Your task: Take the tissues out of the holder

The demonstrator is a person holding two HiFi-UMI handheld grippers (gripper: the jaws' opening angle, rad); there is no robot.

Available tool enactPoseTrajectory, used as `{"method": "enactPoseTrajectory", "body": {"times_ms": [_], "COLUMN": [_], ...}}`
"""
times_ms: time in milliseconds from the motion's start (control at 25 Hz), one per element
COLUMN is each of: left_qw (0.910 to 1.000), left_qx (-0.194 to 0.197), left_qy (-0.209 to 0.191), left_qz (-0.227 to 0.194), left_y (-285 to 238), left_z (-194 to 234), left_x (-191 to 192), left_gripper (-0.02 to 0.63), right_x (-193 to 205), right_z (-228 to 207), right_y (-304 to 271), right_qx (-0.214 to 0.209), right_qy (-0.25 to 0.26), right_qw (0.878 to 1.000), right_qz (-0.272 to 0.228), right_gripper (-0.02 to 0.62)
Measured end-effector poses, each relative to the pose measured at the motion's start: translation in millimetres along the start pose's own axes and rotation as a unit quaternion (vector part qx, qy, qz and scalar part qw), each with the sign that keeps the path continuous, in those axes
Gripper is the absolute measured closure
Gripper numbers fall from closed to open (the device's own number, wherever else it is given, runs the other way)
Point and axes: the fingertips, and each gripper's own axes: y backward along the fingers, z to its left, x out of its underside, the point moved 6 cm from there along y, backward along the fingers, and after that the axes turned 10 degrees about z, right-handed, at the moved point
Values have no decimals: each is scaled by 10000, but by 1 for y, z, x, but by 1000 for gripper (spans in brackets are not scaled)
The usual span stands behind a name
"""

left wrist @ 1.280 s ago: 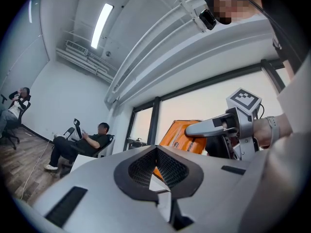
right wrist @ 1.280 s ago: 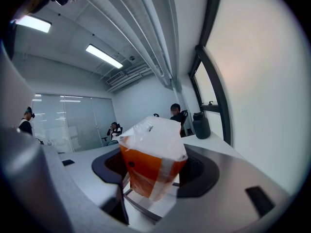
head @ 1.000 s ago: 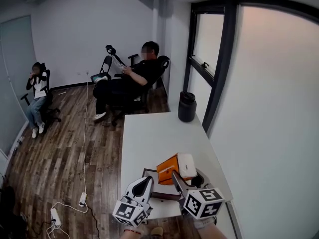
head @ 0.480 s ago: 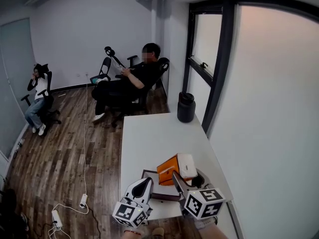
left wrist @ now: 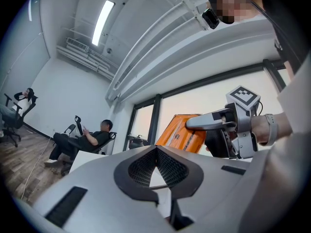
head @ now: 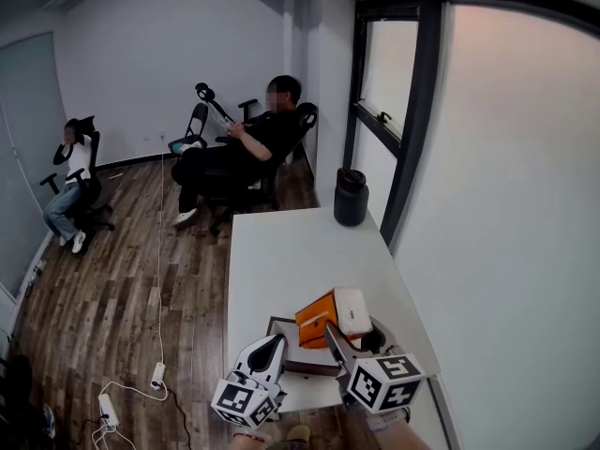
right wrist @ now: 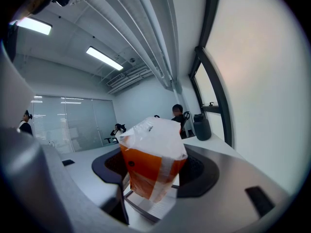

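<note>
Pack [head: 330, 313] clamped in right gripper [head: 339, 334], held over holder [head: 277, 326] at near end of table [head: 300, 251], seemingly clear of it. Left gripper [left wrist: 156, 149] jaws closed together, nothing gripped.

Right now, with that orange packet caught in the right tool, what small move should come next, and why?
Probably move the orange plastic-wrapped tissue pack sideways and lower it onto the white table. The right tool is clamped on it, and it hangs tilted above the dark flat holder, apparently already out.
</note>
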Motion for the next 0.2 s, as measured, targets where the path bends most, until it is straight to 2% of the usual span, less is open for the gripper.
{"method": "enactPoseTrajectory", "body": {"times_ms": [200], "left_qw": [10000], "left_qx": [-15], "left_qy": [-14], "left_qz": [23], "left_y": [-3], "left_z": [6], "left_x": [5], "left_gripper": [601], "right_x": [-2], "right_z": [-3], "right_y": [-4], "right_qx": [9], "right_qy": [-7], "right_qw": [10000], "right_qz": [-19], "right_gripper": [314]}}
